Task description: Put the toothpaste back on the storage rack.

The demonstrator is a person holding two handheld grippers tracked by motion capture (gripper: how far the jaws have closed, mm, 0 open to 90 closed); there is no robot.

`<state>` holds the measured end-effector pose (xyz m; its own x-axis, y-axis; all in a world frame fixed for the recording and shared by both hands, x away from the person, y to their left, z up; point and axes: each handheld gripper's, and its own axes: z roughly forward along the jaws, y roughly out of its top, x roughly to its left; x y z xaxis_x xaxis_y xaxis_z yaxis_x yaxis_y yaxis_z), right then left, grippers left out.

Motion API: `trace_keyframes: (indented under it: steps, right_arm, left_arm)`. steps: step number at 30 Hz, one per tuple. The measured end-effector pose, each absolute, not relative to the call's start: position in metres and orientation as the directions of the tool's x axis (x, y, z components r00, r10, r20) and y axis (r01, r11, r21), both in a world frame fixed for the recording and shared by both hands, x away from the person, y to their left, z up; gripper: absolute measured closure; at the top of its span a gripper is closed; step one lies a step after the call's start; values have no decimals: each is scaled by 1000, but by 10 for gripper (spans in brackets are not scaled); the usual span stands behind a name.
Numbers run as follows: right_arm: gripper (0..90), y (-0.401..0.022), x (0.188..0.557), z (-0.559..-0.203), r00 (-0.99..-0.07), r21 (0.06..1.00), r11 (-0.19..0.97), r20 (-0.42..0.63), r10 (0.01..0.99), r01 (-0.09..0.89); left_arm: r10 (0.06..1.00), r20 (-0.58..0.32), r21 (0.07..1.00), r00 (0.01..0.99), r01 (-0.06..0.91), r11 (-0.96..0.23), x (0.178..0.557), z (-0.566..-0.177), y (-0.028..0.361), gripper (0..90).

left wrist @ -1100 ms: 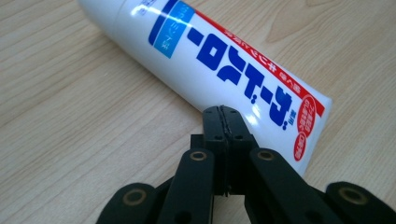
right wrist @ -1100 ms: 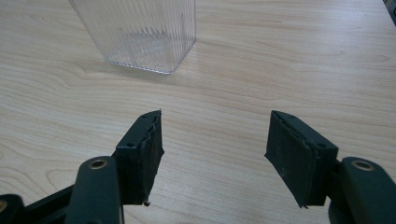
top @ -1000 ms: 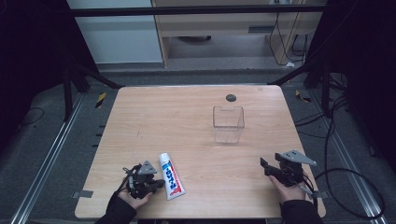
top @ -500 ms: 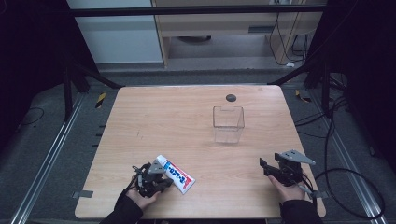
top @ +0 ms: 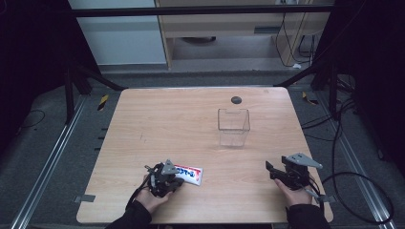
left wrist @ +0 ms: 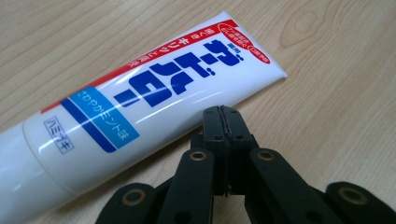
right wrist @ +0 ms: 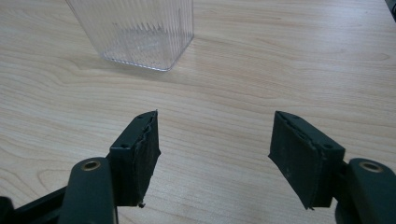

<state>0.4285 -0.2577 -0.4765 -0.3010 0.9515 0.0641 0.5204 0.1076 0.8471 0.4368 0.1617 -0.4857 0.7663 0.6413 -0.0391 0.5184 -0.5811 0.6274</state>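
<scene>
We are working from the left side of the high view, where our left gripper [top: 165, 179] is sitting low and left of centre with its jaws pressed fully together, holding nothing. In the left gripper view, those closed tips [left wrist: 223, 122] are lying against the lower edge of the toothpaste tube [left wrist: 140, 100], which is resting flat on the wooden table [top: 157, 119]. In the high view, the tube [top: 188, 173] is lying just right of that gripper, its crimped end pointing toward the frame's centre. We judge that we are nudging the tube with closed jaws to line it up, rather than gripping it. Moving right, the clear plastic container [top: 233, 126] is standing upright and empty above centre, well apart from the tube, with a small dark disc [top: 236, 99] beyond it. At the lower right our right gripper [top: 274, 171] is hovering with its jaws partly apart and nothing between them; they have just been opening. In its own view the right gripper [right wrist: 215, 158] is facing the container [right wrist: 140, 28]. Next, we would need to open the left jaws around the tube, or bring the right one across, before lifting it toward the container.
</scene>
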Motion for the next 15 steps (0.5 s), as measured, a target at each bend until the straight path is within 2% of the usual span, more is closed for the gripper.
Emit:
trace_keyframes:
  steps: [15]
  right_arm:
    - [325,-258,429,-477,-300,847,108,62,952,520]
  left_arm:
    - [643,-22,640,765,505,-579,449,-484,151,897]
